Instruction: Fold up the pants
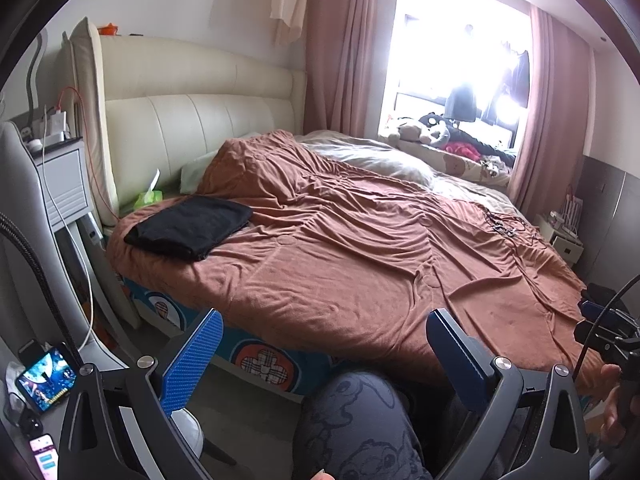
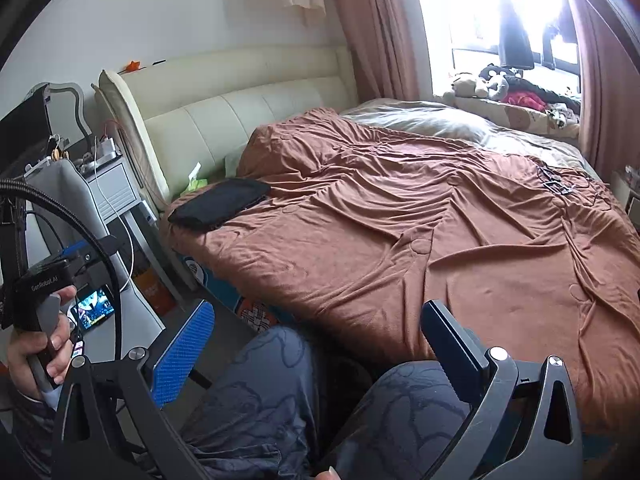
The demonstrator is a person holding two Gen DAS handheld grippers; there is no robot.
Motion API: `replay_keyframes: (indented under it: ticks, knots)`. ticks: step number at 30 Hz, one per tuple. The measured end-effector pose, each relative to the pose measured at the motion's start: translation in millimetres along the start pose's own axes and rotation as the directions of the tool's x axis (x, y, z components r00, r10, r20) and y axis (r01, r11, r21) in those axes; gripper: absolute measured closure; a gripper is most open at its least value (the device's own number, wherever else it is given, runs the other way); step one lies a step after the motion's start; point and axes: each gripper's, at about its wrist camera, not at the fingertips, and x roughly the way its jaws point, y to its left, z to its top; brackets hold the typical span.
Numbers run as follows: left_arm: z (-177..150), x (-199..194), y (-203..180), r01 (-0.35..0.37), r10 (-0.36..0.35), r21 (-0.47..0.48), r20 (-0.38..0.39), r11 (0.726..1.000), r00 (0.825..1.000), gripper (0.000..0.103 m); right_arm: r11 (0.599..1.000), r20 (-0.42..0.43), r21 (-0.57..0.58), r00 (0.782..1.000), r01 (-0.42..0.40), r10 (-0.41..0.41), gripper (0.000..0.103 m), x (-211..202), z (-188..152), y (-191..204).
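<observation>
While both tools gape empty, only right view shows left hand (image 2: 38, 344); pants (image 1: 190, 226) folded.

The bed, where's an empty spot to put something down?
The widest bare patch is the brown blanket, between the folded black pants near the headboard and the tangled cables toward the window side. The grey bedding by the window is also free. The windowsill is crowded with stuffed toys.
</observation>
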Motion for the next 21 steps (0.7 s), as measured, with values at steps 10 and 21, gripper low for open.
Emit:
replay_keyframes:
  ticks: [10, 21]
  knots:
    - [-2.0, -1.9, -0.7, -0.006, 0.006, 0.007, 0.001, 1.0, 1.0, 0.0, 1.0, 0.006, 0.008, 1.0, 0.006, -0.006, 0.0, -4.7, -1.0, 0.4]
    - [-3.7, -6.7, -3.2, -0.001, 0.001, 0.008, 0.006, 1.0, 1.0, 0.0, 1.0, 0.006, 0.012, 1.0, 0.005, -0.005, 0.0, -5.9, -0.9, 1.6]
